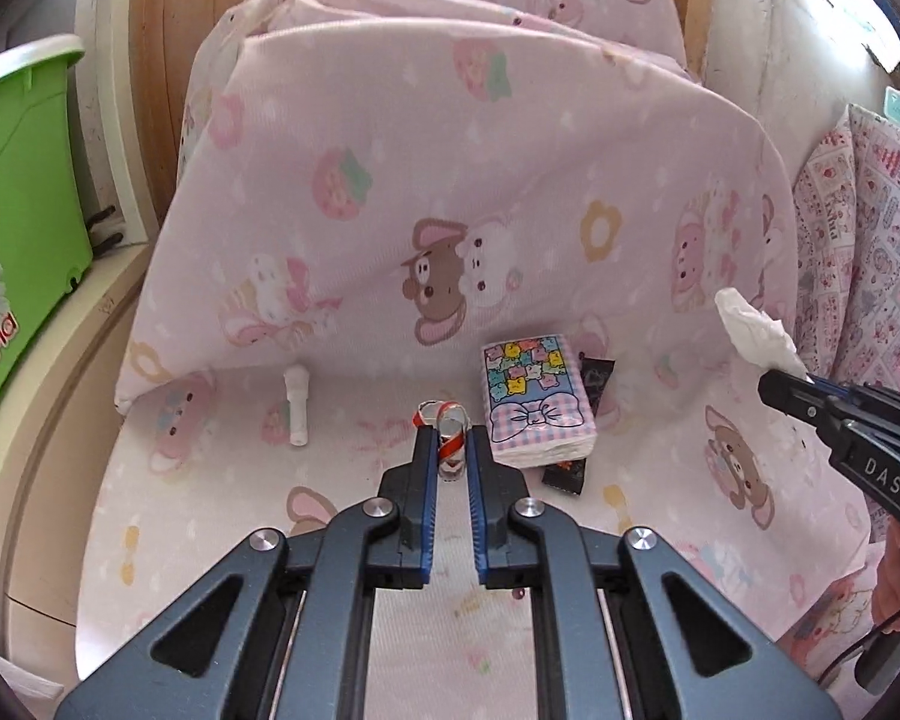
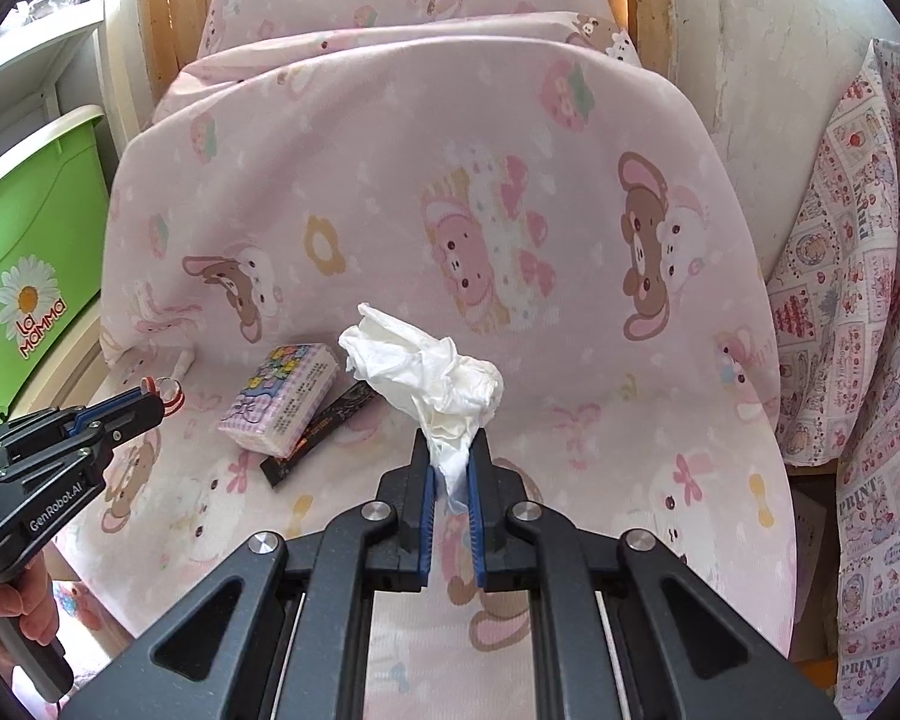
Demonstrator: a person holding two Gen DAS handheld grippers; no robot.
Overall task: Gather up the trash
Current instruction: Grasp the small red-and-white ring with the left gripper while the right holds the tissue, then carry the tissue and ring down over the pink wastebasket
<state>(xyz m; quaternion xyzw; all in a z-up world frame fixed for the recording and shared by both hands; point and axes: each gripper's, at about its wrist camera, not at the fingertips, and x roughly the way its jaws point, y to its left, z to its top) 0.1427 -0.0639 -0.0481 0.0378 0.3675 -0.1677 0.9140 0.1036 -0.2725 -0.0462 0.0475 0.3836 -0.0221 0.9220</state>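
Left tongs (image 1: 450,441) pinch a shiny red-striped wrapper (image 1: 447,420); right tongs (image 2: 450,450) clamp a crumpled white tissue (image 2: 426,372) over the pink cartoon-print sheet (image 2: 570,420).

Both grippers (image 1: 451,441) (image 2: 450,450) are black, with blue ribbed pads (image 1: 427,510) and silver screws (image 1: 377,505); white lettering reads "DAS" and "GenRobot.AI".
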